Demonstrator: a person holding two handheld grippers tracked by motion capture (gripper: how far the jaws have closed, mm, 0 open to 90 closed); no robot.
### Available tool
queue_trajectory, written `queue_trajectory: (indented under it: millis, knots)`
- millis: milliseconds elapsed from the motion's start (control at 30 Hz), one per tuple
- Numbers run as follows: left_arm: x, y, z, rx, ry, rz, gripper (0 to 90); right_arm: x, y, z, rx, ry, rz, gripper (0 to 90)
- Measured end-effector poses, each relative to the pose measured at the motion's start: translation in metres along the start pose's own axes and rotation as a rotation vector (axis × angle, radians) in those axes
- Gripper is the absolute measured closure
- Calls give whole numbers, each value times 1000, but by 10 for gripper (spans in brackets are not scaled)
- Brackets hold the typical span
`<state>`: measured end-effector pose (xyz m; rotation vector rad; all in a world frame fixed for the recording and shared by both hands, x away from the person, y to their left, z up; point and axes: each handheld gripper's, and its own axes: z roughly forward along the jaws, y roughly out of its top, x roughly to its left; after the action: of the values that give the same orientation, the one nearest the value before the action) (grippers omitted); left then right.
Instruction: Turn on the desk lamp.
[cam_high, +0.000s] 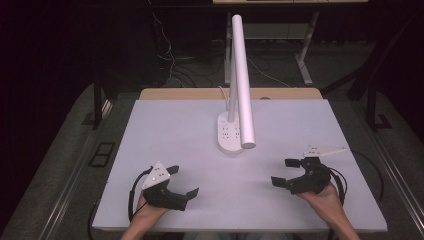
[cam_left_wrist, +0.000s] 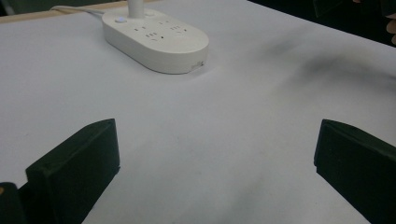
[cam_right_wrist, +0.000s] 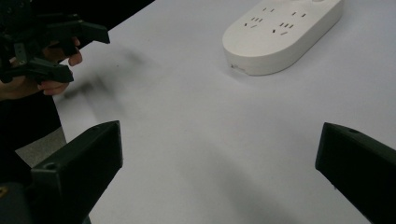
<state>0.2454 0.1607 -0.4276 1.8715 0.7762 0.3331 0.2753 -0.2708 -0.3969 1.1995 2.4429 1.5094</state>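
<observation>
Centrally, white oval power strip (cam_high: 229, 134); sockets upward.

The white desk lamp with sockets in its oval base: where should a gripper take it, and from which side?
Probably the white desk lamp is best gripped low on its slim round stem, from the side; the oval base looks too wide and flat for the open jaws.

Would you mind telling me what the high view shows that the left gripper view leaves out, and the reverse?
High view alone: the tall white lamp arm rising from the base, both forearms, the left claw and the right claw, each open over the table, and the dark floor around it. Left gripper view alone: the base's round button seen close, and the base's near end. Both share the white socket base and its cord.
</observation>
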Motion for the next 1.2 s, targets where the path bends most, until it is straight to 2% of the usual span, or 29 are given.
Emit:
queue_trajectory:
  millis: [100,433,633,1200]
  knots:
    - [0,0,0,0,0,-1,0,-2,3,1,-14,16,15,1]
    - [0,0,-1,-1,1,-1,0,-5,21,3,-22,21,14,1]
    - [0,0,0,-3,0,-6,0,-7,34,7,-3,13,-8,1]
    - [1,1,-4,-20,4,-6,0,-9,61,24,23,36,-22,1]
